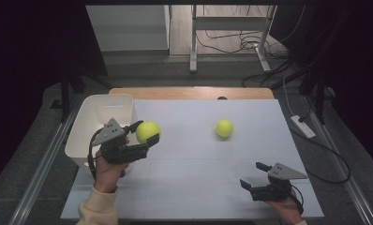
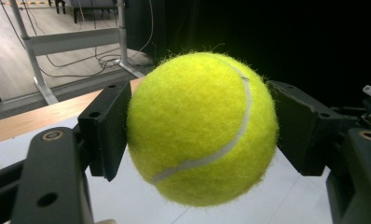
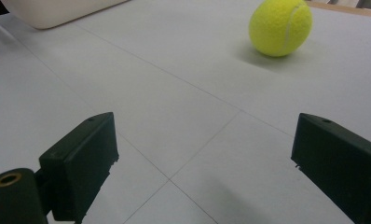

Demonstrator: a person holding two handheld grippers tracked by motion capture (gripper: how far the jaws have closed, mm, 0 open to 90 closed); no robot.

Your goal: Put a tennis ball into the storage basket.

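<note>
My left gripper (image 1: pixel 146 131) is shut on a yellow-green tennis ball (image 1: pixel 147 131), held in the air just right of the white bin (image 1: pixel 87 123). In the left gripper view both black pads (image 2: pixel 107 128) press the ball (image 2: pixel 202 128) from either side. A second tennis ball (image 1: pixel 224 128) lies on the white table top, right of centre; the right gripper view shows that ball (image 3: pixel 280 27) far ahead. My right gripper (image 1: pixel 253 175) rests low at the table's front right, open, with nothing between its jaws (image 3: pixel 202 154).
The white bin's rim (image 3: pixel 58 14) shows at the far left of the right gripper view. A wooden strip (image 1: pixel 194 92) runs along the table's far edge. Beyond it stand a metal frame (image 1: pixel 231 28) and loose cables on the floor.
</note>
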